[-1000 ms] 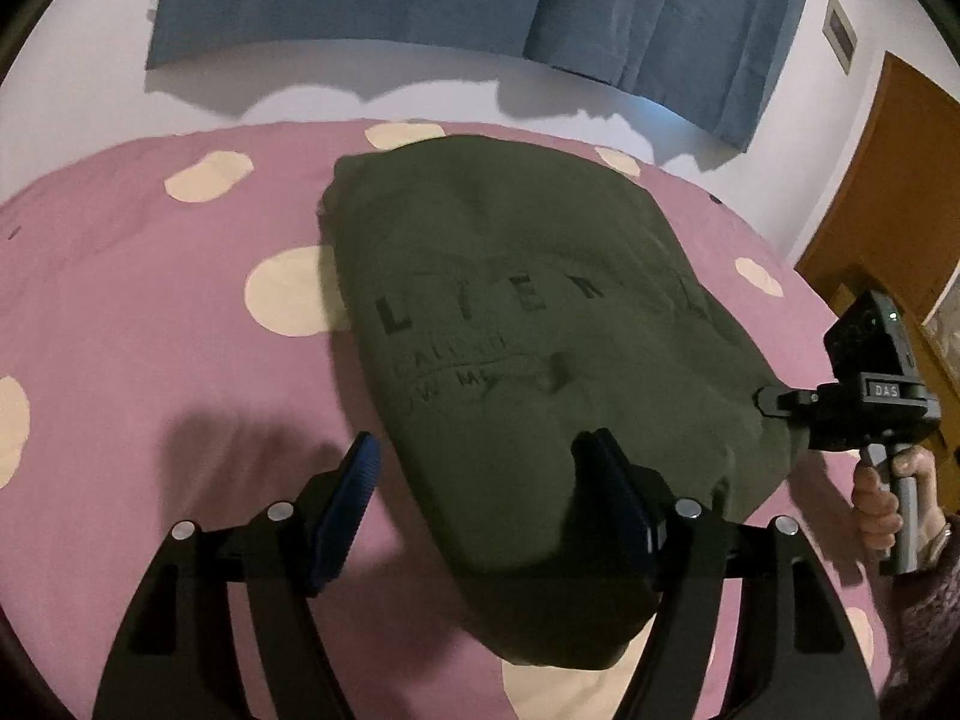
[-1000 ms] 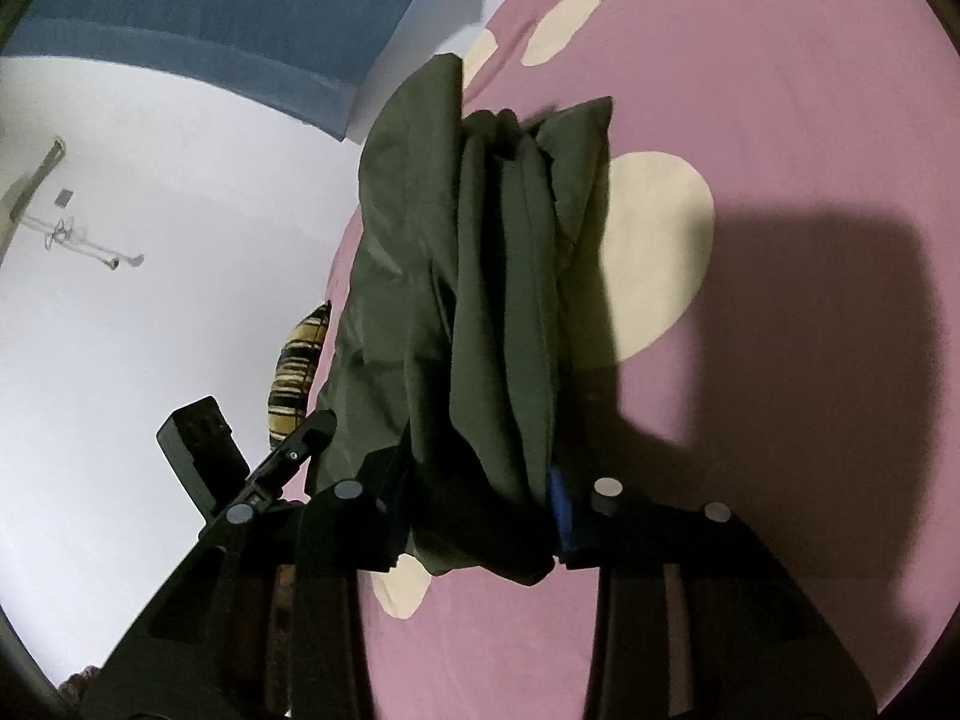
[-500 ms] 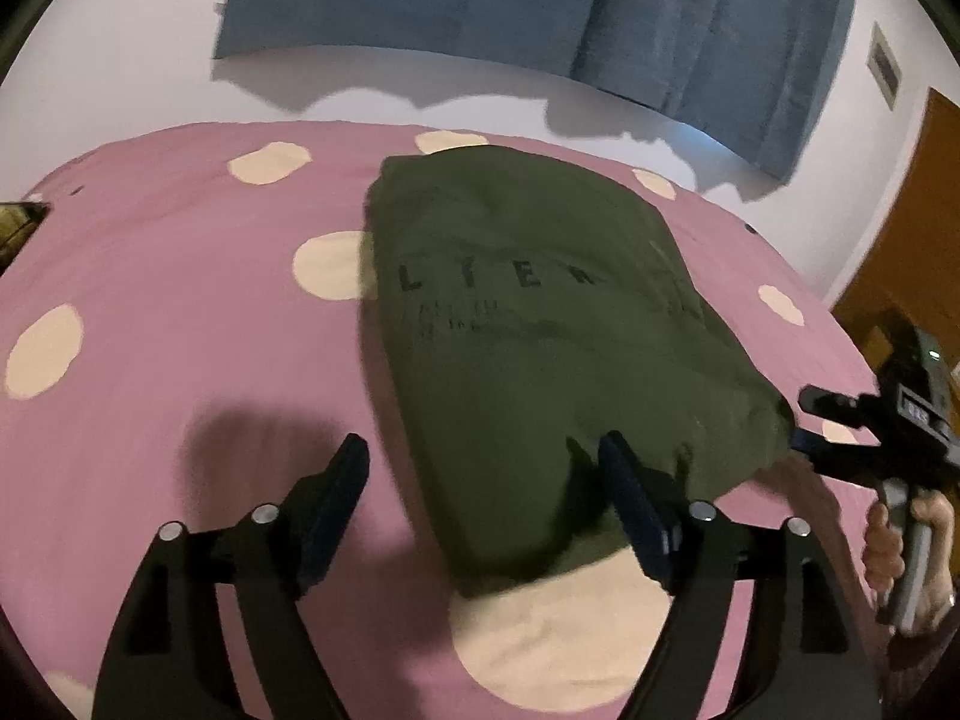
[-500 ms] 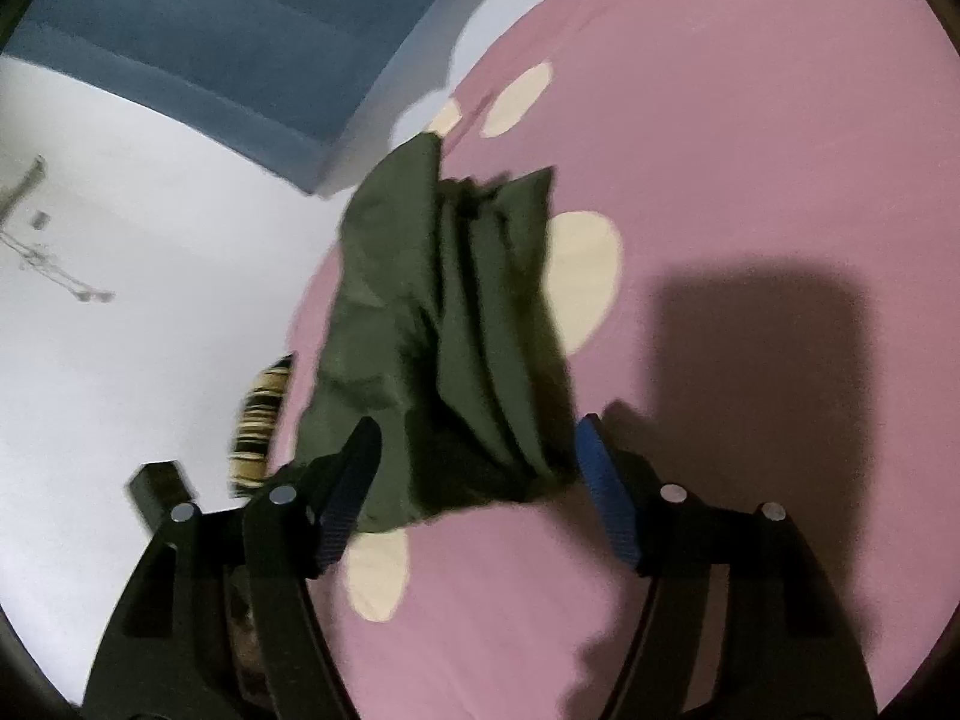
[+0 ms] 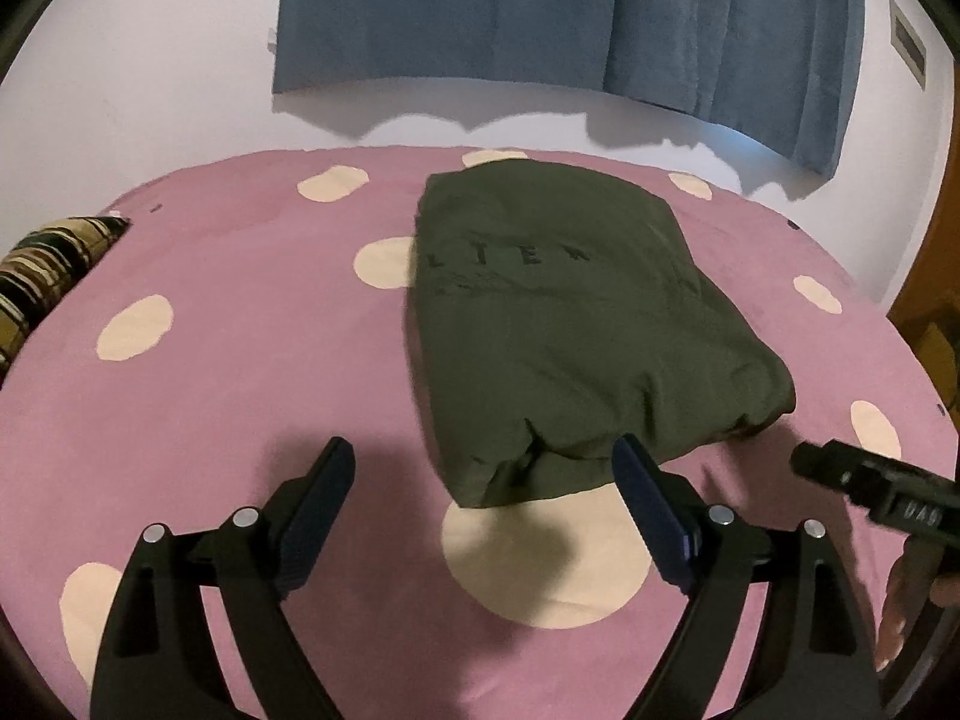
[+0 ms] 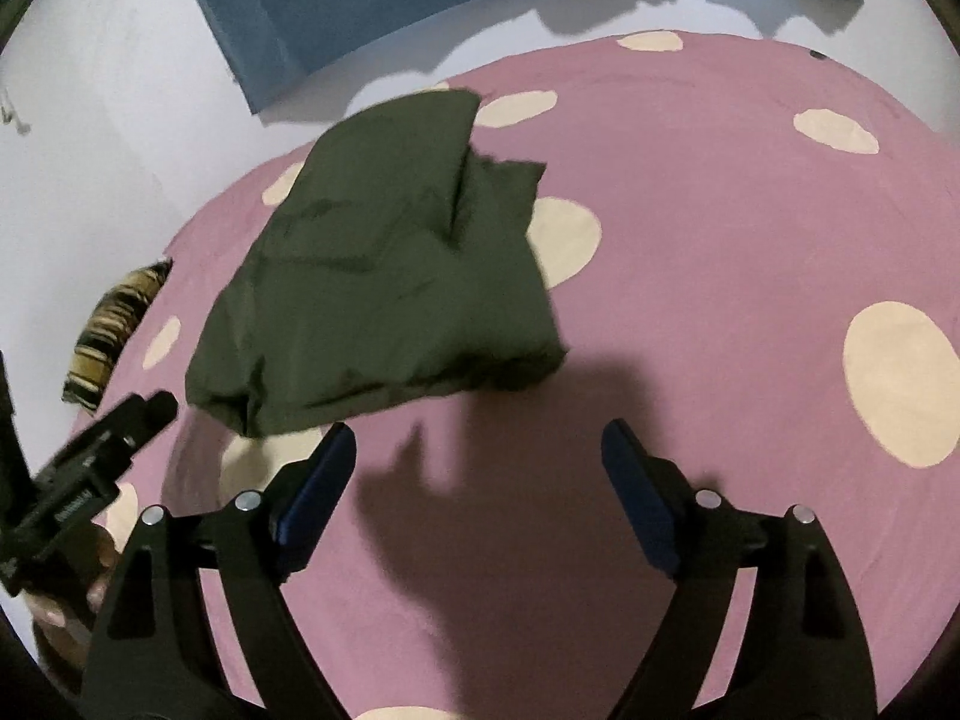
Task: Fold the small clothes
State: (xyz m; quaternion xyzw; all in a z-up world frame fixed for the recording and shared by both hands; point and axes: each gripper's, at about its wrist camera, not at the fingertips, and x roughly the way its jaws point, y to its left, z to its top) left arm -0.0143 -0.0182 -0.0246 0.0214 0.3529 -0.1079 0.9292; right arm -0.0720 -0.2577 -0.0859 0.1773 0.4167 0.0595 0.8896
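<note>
Ahead of the gripper and under it spreads a pink bedspread (image 5: 252, 372) with cream spots. Beyond its far edge stands a white wall (image 5: 150, 78), with a blue curtain (image 5: 540, 18) hanging above and casting a ragged shadow. A striped cushion (image 5: 42, 276) lies far left; a brown door (image 5: 930, 276) stands far right.

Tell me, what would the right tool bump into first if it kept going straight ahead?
Probably the pink bed cover with cream dots. The right tool is opening with nothing between its fingers, and the folded dark green shirt lies slightly left of its line.
</note>
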